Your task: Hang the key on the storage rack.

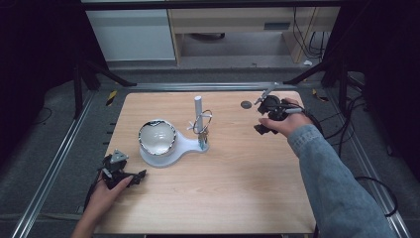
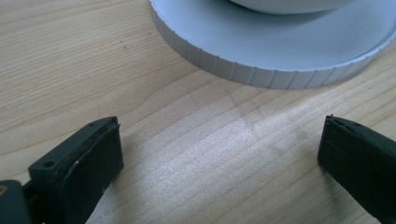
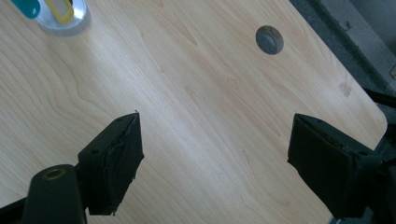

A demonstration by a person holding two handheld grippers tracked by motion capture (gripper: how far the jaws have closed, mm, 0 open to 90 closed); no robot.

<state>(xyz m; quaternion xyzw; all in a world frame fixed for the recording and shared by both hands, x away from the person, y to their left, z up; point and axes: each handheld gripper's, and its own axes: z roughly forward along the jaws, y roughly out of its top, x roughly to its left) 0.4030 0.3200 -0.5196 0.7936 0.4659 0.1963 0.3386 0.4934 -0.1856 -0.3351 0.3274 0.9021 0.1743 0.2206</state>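
A white stand (image 1: 185,145) sits mid-table, with a round base, a shiny bowl (image 1: 157,137) on it and an upright white post (image 1: 197,110) hung with a key ring and tags (image 1: 202,124). My left gripper (image 1: 132,179) rests low at the table's front left, open, nothing between its jaws; its own view shows the base's ribbed rim (image 2: 261,74) just ahead. My right gripper (image 1: 261,125) hovers at the back right, open and empty. Its view looks down on bare wood, with yellow and teal tags (image 3: 60,10) at the top left.
The wooden table (image 1: 237,183) has a round grey grommet (image 1: 246,104) near its back edge, also visible as a grey grommet (image 3: 269,39) ahead of the right jaws. Metal rails frame the table; cables lie on the floor at right.
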